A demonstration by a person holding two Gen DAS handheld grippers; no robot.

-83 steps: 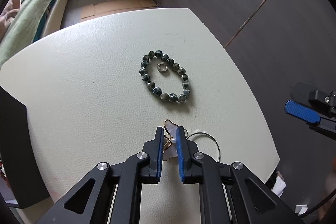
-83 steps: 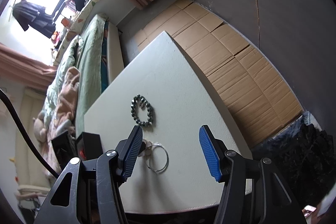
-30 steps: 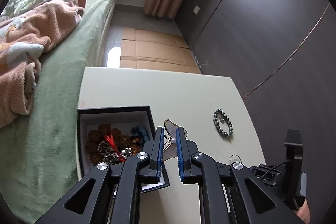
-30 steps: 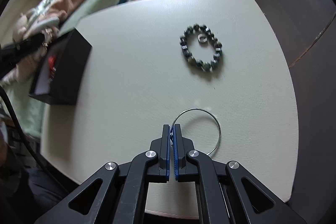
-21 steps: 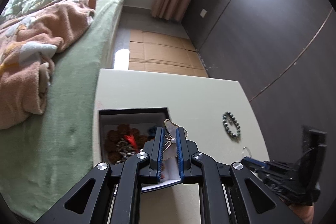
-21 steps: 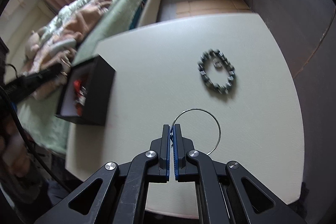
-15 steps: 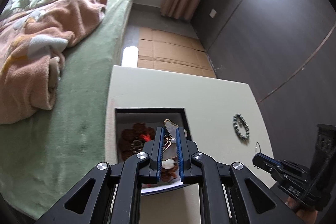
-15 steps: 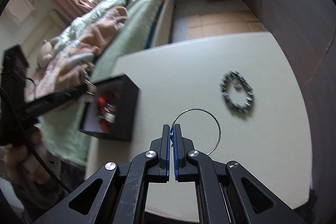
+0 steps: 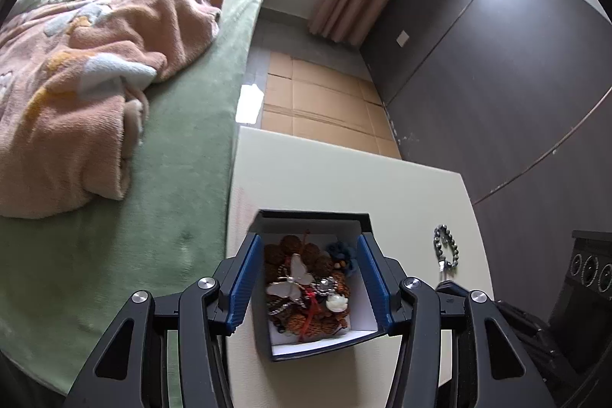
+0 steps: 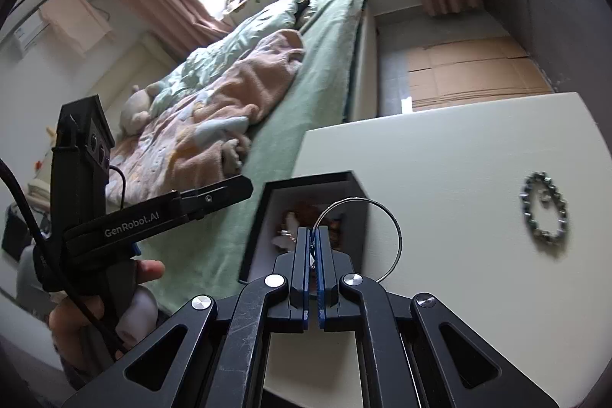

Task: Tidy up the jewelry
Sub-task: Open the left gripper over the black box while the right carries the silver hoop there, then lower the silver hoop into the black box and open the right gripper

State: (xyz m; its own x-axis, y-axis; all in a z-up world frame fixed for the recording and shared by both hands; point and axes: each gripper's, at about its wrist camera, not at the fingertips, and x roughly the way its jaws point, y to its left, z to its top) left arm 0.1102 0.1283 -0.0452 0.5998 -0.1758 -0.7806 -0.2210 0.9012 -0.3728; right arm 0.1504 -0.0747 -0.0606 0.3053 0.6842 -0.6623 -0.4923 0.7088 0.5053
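My left gripper (image 9: 309, 278) hovers over the dark jewelry box (image 9: 311, 217), its jaws opening with nothing pressed between the blue pads. Below them a white butterfly ornament (image 9: 292, 278) lies on the heap of beads and chains in the box. My right gripper (image 10: 314, 236) is shut on a thin silver hoop (image 10: 397, 239), held in the air just in front of the box (image 10: 306, 184). From the right wrist view the left gripper (image 10: 229, 192) reaches in from the left. A dark beaded bracelet (image 10: 545, 213) (image 9: 445, 249) lies on the cream table (image 10: 459, 148), with a small ring (image 10: 543, 195) inside it.
The box sits at the table's left edge (image 9: 231, 217), next to a green bed (image 9: 172, 197) with a pink blanket (image 9: 76, 83). A person's hand (image 10: 145, 270) holds the left gripper's handle. Cardboard sheets (image 9: 317, 102) cover the floor beyond the table; a dark wall stands at the right.
The left gripper moved over the box, then opened, and the butterfly ornament dropped into the box. The right gripper rose off the table with the hoop and swung toward the box.
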